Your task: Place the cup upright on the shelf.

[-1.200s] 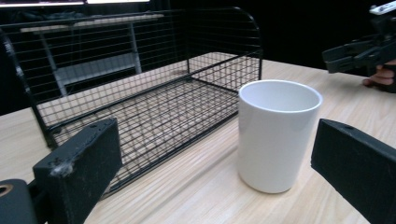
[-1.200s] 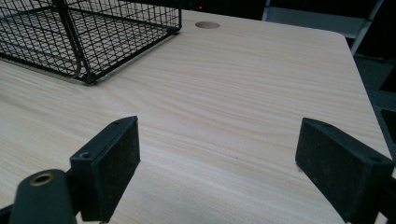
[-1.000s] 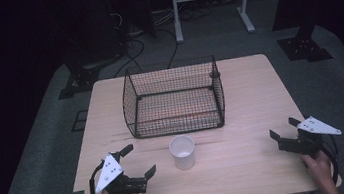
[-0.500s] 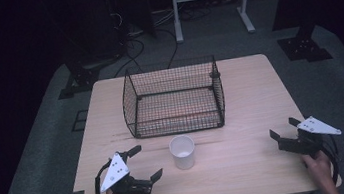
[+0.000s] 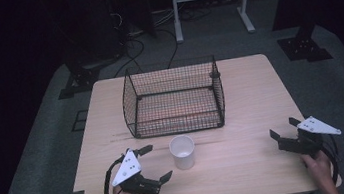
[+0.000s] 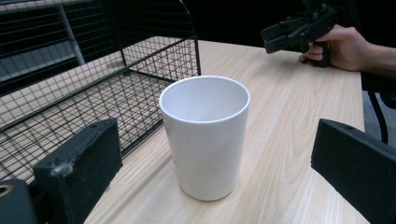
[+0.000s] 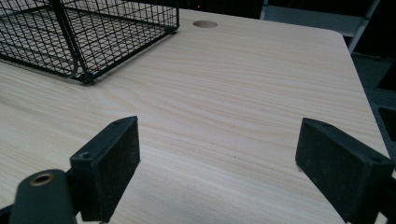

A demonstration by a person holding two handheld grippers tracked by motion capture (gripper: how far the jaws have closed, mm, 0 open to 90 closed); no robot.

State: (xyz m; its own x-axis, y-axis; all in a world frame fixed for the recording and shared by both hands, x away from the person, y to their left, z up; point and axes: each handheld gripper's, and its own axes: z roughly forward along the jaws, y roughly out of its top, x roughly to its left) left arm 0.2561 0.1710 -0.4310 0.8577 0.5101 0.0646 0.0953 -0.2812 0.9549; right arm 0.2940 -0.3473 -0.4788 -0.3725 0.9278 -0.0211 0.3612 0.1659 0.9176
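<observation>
A white empty cup [image 5: 182,151] stands upright on the wooden table [image 5: 241,98], just in front of a black wire basket [image 5: 174,99]. My left gripper [image 5: 157,163] is open at the cup's left, jaws spread wide and pointing at it, tips just short of its wall. In the left gripper view the cup [image 6: 204,135] stands ahead between the two black fingers [image 6: 79,168], with nothing touching it. My right gripper [image 5: 281,128] is open at the table's front right, apart from the cup. Bare wood lies between its fingers [image 7: 109,158].
The basket [image 6: 70,84] is empty and open at the top; its corner [image 7: 84,32] lies ahead and left of the right gripper. A round hole [image 7: 205,24] marks the table's far side. The person's other hand holds the right gripper [image 6: 299,32] beyond the cup.
My left gripper has slid right, toward the cup, its jaws still open. The right gripper and the cup have not moved.
</observation>
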